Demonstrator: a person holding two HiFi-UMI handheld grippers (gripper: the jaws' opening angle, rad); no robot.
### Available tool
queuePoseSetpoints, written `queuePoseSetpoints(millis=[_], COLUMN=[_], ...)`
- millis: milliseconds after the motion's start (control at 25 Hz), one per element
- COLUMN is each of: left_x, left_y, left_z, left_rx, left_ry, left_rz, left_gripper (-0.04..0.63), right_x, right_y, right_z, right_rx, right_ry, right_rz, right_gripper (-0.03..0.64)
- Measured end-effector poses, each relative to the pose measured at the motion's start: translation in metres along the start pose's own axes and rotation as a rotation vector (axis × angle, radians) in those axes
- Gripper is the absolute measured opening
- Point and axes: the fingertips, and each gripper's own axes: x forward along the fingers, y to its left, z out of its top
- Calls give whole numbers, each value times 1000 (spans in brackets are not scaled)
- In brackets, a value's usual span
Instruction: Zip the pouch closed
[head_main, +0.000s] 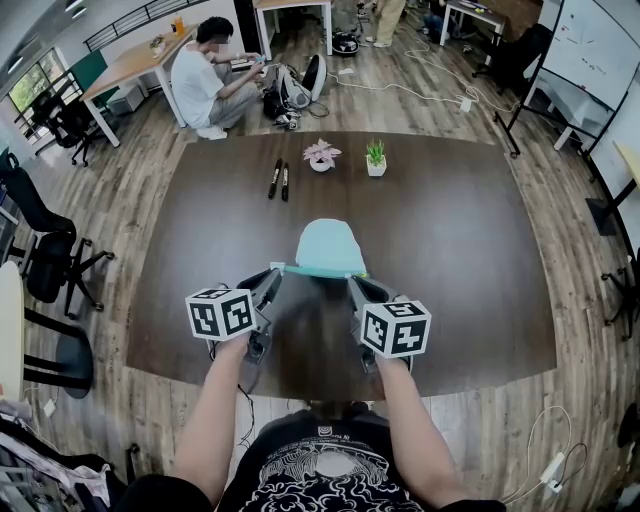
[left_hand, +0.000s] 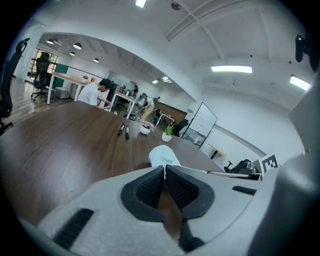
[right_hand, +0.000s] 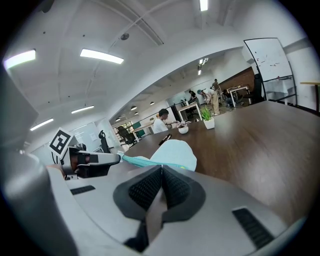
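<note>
The pouch (head_main: 330, 247) looks soft, light and floppy. The left tongs (head_main: 272, 274) and right tongs (head_main: 356, 282) are pinched shut on the ends of its zip edge, good spots to hold.

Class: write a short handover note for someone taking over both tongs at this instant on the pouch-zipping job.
Left tongs: shut, pinching the left end of the pouch along its zip edge.
Right tongs: shut, pinching the right end of that edge.
Pouch: on the dark table, zip edge stretched between the two tongs.
Done: both ends gripped.
Left: the slider and how far the zip is closed cannot be made out, so check, then probably run the slider across.
</note>
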Motion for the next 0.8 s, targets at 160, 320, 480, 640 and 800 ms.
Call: queuePoseSetpoints(millis=[160,320,480,640,800], left_x=[1,-2,-4,-2,-3], left_y=[2,7,9,10,13], left_z=[-1,1,1,-1,-2], left_rx=[-5,-17,-23,-22,-28], left_ry=[-5,-11,-11,-13,-15], left_rz=[9,18,22,22,28], left_gripper=[20,20,20,20,20], right_x=[0,-2,-1,-1,-2], right_y=[-3,-7,-7,-9,-13], right_z=[-1,0,1,0,0], right_rx=[0,9,10,10,12], right_ry=[-3,-4,-4,-6,-10], right_rz=[-7,-18,-20,-22,-33], right_gripper=[2,2,2,2,2])
